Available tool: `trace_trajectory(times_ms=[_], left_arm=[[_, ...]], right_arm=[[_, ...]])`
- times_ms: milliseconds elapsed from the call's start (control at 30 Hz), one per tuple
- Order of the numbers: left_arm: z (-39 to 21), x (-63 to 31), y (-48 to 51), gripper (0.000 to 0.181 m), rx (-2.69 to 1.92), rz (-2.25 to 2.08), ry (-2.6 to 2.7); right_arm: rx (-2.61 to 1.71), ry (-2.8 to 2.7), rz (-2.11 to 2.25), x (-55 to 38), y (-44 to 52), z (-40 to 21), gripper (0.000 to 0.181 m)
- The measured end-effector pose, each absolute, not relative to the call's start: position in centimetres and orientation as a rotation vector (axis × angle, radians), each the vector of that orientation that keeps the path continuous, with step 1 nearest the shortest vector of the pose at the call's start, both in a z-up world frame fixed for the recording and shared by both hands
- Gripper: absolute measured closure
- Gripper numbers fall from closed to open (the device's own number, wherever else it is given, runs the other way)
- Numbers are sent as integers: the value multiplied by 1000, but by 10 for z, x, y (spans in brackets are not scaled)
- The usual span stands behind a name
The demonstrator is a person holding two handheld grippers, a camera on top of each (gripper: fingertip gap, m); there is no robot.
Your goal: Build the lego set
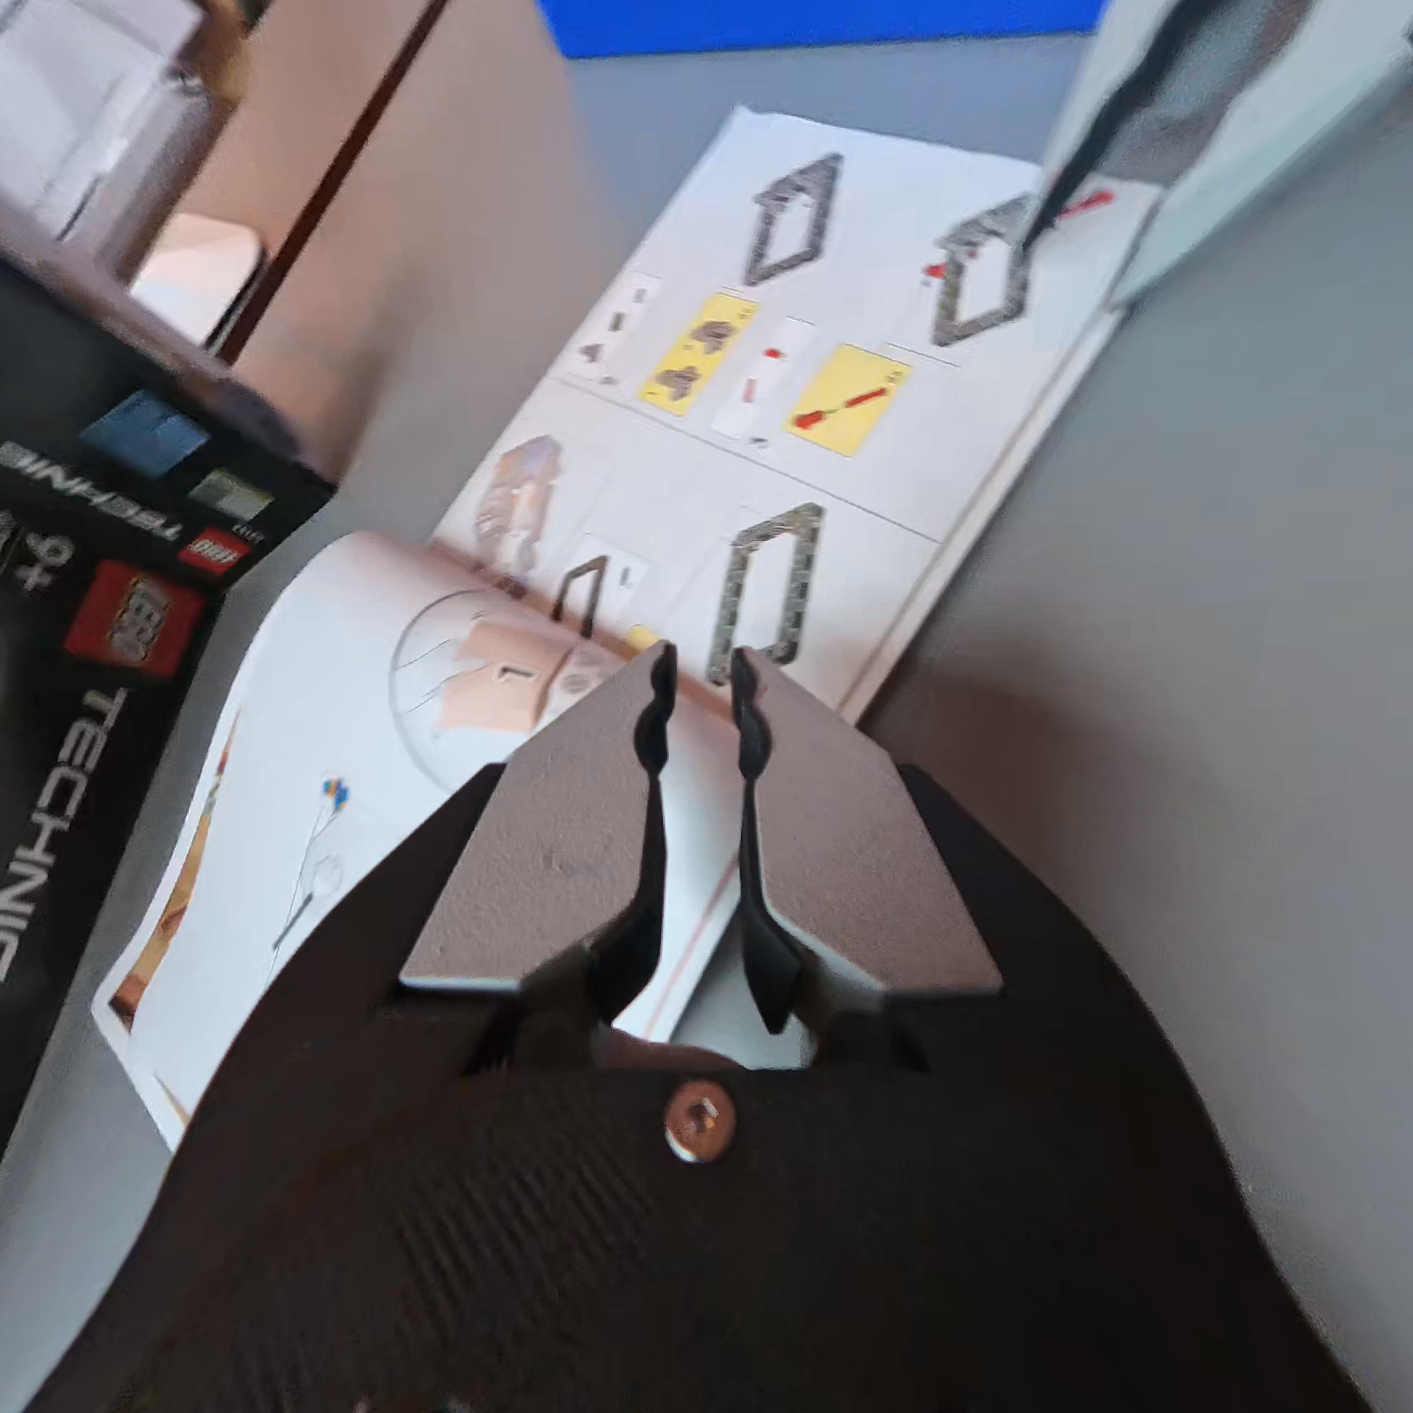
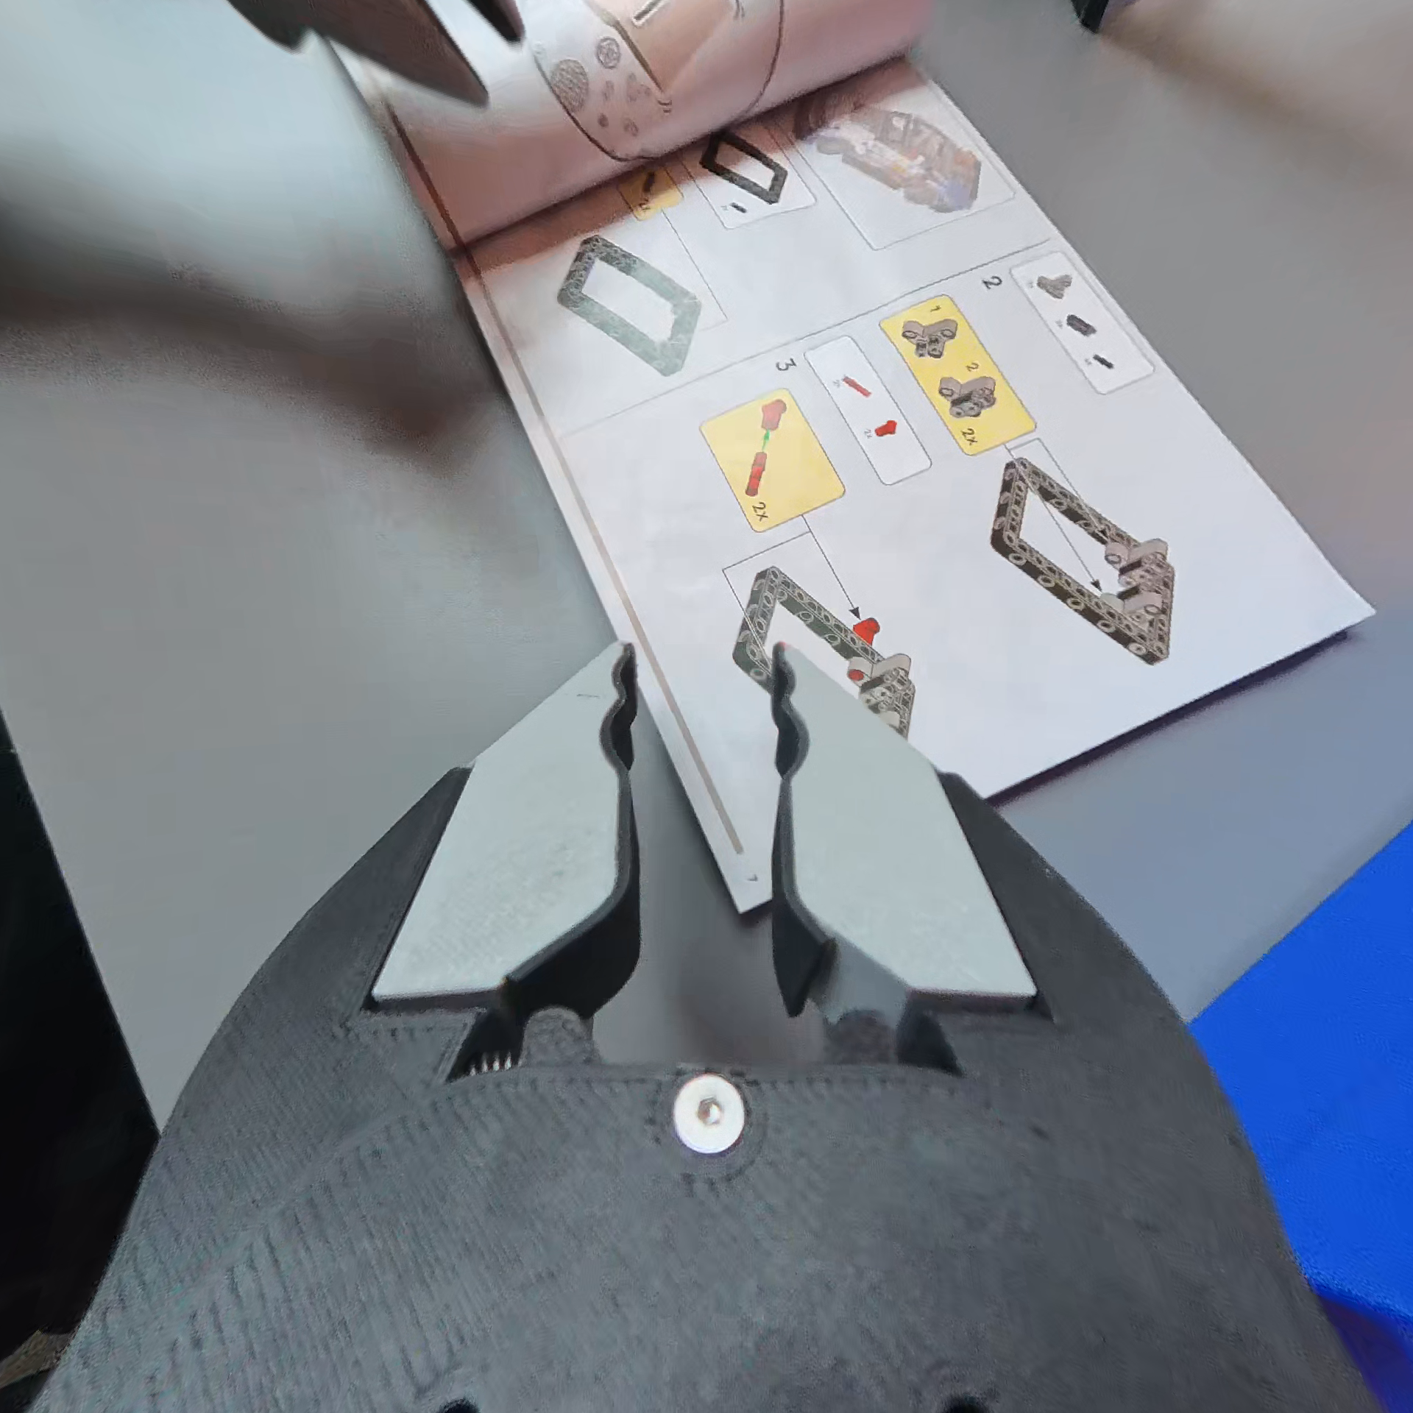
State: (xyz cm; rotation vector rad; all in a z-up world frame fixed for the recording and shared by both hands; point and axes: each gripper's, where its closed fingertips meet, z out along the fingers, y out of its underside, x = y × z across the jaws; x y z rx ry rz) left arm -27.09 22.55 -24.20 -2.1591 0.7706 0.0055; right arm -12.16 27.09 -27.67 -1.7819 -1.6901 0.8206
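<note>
A plain grey table top [image 1: 1223, 688] fills both views, with a brown wall or partition [image 1: 428, 252] rising behind it in the left wrist view.

Left wrist view, from left to right: the black lego set box [image 1: 115, 612] lies at the left edge of the table, with a red logo square on it. Just beside it, the instruction booklet [image 1: 764, 428] lies open on the table; its nearer page curls upward, and the far page, lying flat, bears drawings of grey frame assemblies and yellow inset panels. The left gripper [image 1: 702, 664] is held over the booklet's near edge; its jaws stand a narrow gap apart, with nothing between them. At upper right the other gripper [image 1: 1193, 115] enters, blurred, its tip over the far corner of the booklet. A blue object [image 1: 803, 23] lies at the top edge.

Right wrist view, from left to right: a blurred grey shape crosses the upper left. The same booklet [image 2: 956, 489] runs from top centre to right, open flat on the table [image 2: 229, 688]. The right gripper [image 2: 703, 665] is held over the booklet's lower corner, jaws parted somewhat and holding nothing. A blue surface [image 2: 1315, 1070] occupies the lower right corner.

No loose lego pieces can be made out in either view.
</note>
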Motion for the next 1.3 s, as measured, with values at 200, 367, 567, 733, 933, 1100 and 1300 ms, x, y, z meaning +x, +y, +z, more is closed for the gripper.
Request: trace_trajectory(times_ms=[200,367,567,733,933,1100,1300], left_arm=[[-278,-287,231,173,-2255,175,771],[-277,-297,229,179,-2219,112,670],[-278,-295,227,181,-2182,79,616],[-277,-294,227,181,-2169,46,595],[-277,-295,227,181,-2162,17,576],[-277,-295,226,181,-2155,19,575],[-276,-296,225,181,-2155,-24,546]], right_arm=[[-1800,-1734,713,-117,274,-289,149],[-1807,-1713,681,-112,281,-291,155],[-1820,-1698,636,-98,289,-289,142],[-1825,-1697,604,-87,292,-292,137],[-1820,-1714,621,-92,290,-293,144],[-1806,-1732,620,-98,288,-293,144],[-1788,-1677,707,-115,285,-286,129]])
